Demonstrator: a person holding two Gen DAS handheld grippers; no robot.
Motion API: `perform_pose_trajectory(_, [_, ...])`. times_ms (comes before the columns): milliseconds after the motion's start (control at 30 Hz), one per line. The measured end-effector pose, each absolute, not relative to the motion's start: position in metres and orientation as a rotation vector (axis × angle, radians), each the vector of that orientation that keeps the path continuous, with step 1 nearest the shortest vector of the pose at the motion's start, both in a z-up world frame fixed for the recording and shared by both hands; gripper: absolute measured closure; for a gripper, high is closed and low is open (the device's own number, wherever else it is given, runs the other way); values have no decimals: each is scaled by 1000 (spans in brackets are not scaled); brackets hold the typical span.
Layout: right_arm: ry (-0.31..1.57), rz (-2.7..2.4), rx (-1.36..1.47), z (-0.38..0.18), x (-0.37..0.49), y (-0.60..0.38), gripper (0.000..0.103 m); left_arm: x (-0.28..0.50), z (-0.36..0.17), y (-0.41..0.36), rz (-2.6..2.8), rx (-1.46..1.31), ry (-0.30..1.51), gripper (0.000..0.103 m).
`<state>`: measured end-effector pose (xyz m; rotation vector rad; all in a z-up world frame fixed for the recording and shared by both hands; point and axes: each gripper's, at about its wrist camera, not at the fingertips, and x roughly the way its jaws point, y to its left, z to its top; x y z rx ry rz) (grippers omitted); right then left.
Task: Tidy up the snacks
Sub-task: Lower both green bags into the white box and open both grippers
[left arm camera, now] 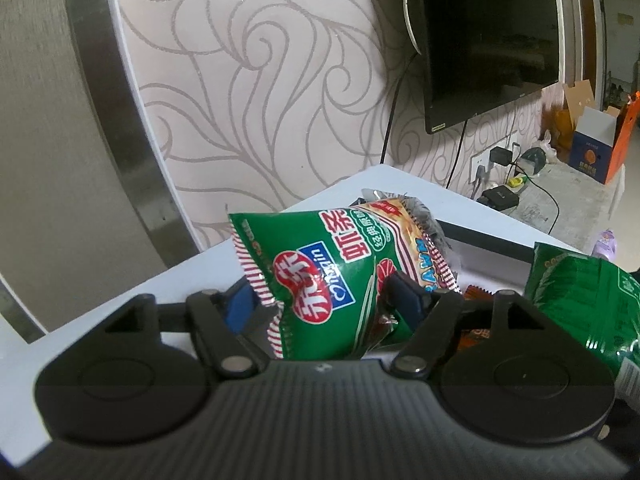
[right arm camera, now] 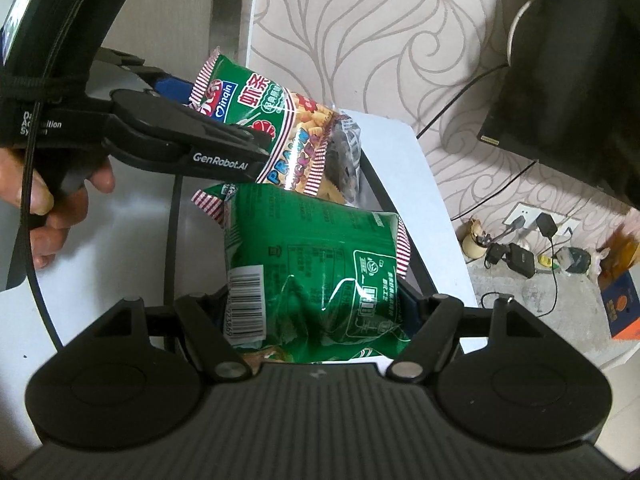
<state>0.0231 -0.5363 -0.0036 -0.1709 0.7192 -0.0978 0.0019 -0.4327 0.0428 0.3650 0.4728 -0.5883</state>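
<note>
My left gripper (left arm camera: 320, 304) is shut on a green prawn-cracker bag (left arm camera: 324, 268), front side showing, held up above the white table (left arm camera: 120, 312). In the right wrist view the left gripper (right arm camera: 192, 120) holds that bag (right arm camera: 280, 132) at the upper left. My right gripper (right arm camera: 316, 300) is shut on a second green prawn-cracker bag (right arm camera: 316, 256), back side with barcode showing, held just below and in front of the first. This second bag also shows at the right edge of the left wrist view (left arm camera: 584, 296). An orange snack packet (left arm camera: 474, 334) lies below, mostly hidden.
A dark-rimmed tray or box (right arm camera: 384, 200) lies on the white table under the bags. A wall-mounted TV (left arm camera: 488, 36) hangs to the right. A grey counter (right arm camera: 532, 292) holds chargers, cables and an orange-blue carton (right arm camera: 622, 312). Patterned wall behind.
</note>
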Motion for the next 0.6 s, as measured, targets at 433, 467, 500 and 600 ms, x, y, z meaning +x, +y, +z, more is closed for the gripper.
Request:
perform_pose_trajectory(433, [712,-99,-209,-2,28,-536,20,-16,57,-433,-609,383,398,20])
perform_pose_trajectory(467, [709,-96,-215,-1,28,-535,18,-16,57,-432,-611,381,400,20])
perform_pose_trajectory(500, [705,-91,-218,0,27,-535,17,-17,58,-432,-610,380,401,20])
perform_pose_trajectory(600, [696,-79,-213,1,22,-536,13,-19,63,-430,-606,374,386,20])
